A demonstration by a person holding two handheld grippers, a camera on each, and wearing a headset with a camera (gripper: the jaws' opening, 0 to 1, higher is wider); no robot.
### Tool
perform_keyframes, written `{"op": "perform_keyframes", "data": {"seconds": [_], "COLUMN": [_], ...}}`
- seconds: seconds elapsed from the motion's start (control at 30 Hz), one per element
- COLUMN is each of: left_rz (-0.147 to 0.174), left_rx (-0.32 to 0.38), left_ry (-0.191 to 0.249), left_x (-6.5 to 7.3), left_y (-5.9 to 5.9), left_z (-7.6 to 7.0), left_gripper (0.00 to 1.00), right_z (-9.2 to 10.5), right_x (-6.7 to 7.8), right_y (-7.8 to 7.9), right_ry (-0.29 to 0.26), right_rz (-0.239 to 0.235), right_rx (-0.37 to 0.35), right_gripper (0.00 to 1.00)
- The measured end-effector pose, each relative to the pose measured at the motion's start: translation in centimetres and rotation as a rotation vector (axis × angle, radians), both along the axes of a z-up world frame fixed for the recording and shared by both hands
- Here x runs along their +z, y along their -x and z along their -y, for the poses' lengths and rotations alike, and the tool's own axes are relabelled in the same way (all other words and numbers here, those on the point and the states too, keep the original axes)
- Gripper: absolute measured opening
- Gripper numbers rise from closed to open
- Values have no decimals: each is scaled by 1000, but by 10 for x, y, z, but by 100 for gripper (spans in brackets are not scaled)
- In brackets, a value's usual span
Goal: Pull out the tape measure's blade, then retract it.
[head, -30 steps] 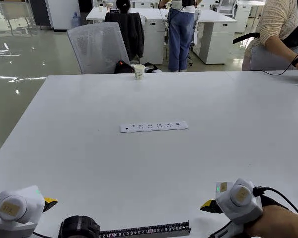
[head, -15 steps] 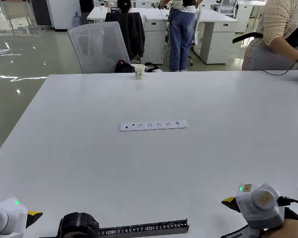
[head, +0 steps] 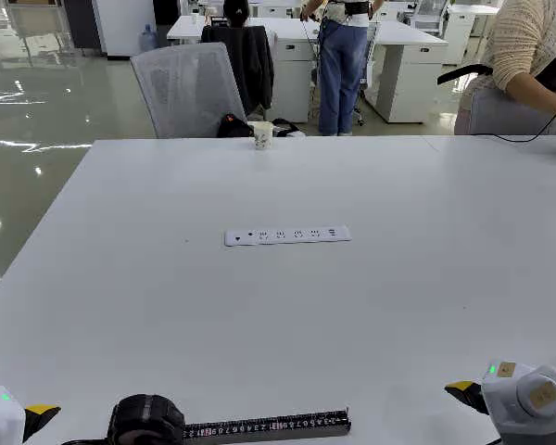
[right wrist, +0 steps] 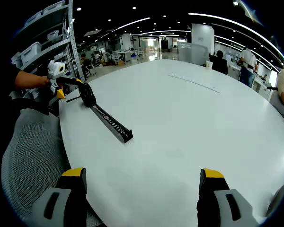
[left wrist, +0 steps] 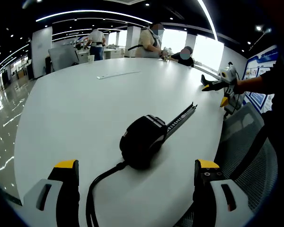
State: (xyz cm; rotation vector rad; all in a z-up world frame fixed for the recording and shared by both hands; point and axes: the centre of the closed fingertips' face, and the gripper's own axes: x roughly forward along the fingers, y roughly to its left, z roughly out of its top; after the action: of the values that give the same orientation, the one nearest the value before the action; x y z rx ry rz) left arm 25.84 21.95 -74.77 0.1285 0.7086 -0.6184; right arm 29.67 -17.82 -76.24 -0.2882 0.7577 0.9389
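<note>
A black tape measure (head: pixel 146 420) lies at the near edge of the white table (head: pixel 278 306), its blade (head: pixel 269 426) drawn out to the right and flat on the top. In the left gripper view the case (left wrist: pixel 142 140) sits just ahead of my left gripper (left wrist: pixel 137 175), which is open with nothing between its jaws; a black cord (left wrist: pixel 100 187) trails from the case toward me. My right gripper (right wrist: pixel 142 179) is open too, well back from the blade tip (right wrist: pixel 125 137). At the head view's bottom corners sit the left gripper (head: pixel 5 422) and the right gripper (head: pixel 524 403).
A white power strip (head: pixel 287 235) lies mid-table and a paper cup (head: pixel 261 135) stands at the far edge. Behind it is a grey mesh chair (head: pixel 187 91). People stand and sit at desks beyond, one person's arm (head: pixel 528 88) at the table's far right.
Both grippers have drawn back toward me and outward, away from the tape measure. The case and the extended blade have stayed where they were on the table.
</note>
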Motion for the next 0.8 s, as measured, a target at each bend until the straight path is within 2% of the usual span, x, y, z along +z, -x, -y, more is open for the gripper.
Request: {"op": "perform_keyframes", "data": {"seconds": [0.27,0.43,0.53,0.7,0.8], "left_rz": [9,-1,-5,2,-6], "left_rx": [1,14,16,5,3], "left_ry": [-13,-18,-16,-15,-17], "left_x": [-1,-2,-1,1,-2], "left_y": [8,11,13,16,19], "left_z": [-10,-14,-15,-12,-12], "left_gripper": [99,99,99,99,99], "right_z": [13,17,20,23,23], "right_x": [-1,-4,-3,-4,-6], "right_y": [8,14,13,16,20], "right_ry": [7,21,20,22,27], "right_rz": [6,2,18,16,9], "right_rx": [-16,-16,-26,-29,-25], "right_gripper": [99,99,99,99,99]}}
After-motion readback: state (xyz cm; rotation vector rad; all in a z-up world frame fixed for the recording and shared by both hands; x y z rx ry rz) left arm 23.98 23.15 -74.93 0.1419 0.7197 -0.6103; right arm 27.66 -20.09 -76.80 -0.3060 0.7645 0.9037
